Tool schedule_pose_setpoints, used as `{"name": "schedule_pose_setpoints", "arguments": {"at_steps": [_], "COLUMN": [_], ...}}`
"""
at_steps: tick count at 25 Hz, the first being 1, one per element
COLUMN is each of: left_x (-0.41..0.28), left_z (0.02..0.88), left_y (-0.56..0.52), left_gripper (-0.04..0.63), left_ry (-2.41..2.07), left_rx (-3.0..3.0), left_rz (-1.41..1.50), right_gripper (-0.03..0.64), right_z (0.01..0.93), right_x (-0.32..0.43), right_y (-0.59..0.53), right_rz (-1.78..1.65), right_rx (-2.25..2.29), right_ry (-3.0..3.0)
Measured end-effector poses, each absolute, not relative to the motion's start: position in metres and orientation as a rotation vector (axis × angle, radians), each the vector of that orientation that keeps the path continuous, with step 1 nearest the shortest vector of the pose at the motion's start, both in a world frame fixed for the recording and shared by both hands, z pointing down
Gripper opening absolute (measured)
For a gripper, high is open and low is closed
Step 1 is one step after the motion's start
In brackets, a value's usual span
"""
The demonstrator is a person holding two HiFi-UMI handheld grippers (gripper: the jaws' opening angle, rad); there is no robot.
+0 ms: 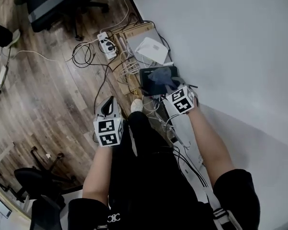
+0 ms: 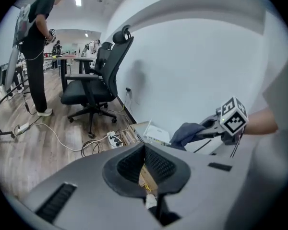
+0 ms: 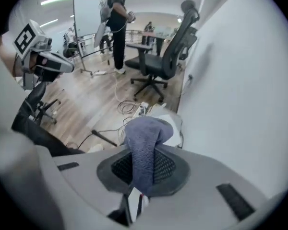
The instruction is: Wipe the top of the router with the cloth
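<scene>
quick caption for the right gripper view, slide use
Right gripper shut on a blue-grey cloth, white router just beyond it by the wall

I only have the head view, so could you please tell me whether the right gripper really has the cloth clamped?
Observer: Yes; the right gripper view shows the right gripper with its jaws shut on the blue-grey cloth.
Operator: And the left gripper?
Observer: Its jaws stand slightly apart with nothing between them.
Operator: Is anyone nearby?
Observer: A person in dark clothes stands by the office chair.
</scene>
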State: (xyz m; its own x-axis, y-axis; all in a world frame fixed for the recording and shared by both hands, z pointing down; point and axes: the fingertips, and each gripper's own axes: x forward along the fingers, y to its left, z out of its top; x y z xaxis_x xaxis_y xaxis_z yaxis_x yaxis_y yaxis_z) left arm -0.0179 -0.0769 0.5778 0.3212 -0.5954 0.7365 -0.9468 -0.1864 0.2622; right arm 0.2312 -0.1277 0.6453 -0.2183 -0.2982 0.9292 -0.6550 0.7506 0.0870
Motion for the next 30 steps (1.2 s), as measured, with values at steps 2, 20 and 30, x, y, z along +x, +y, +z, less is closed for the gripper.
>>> {"name": "schedule_pose_setpoints", "arguments": {"at_steps": [2, 20, 30], "left_x": [-0.018, 0.004, 0.026], "left_z": [0.537, 0.210, 0.134], "left_y": [-0.090, -0.167, -0.186], "left_gripper": [0.002, 0.002, 0.002], "left_ry": [-1.379, -1.651, -1.727], "left_rx": [1.913, 2.301, 2.375], "left_rz": [0.619, 0.350, 0.250], "right_gripper": [0.028, 0.028, 0.028], "right_z": [0.591, 0.203, 0.124], "right_x": [0.231, 0.210, 0.184], "right_y": [-0.144, -0.186, -0.201], "right_rz": [0.379, 0.125, 0.017], "right_rx": [0.924, 1.739, 1.710], "right_ry": [-1.849, -2.476, -2.678]}}
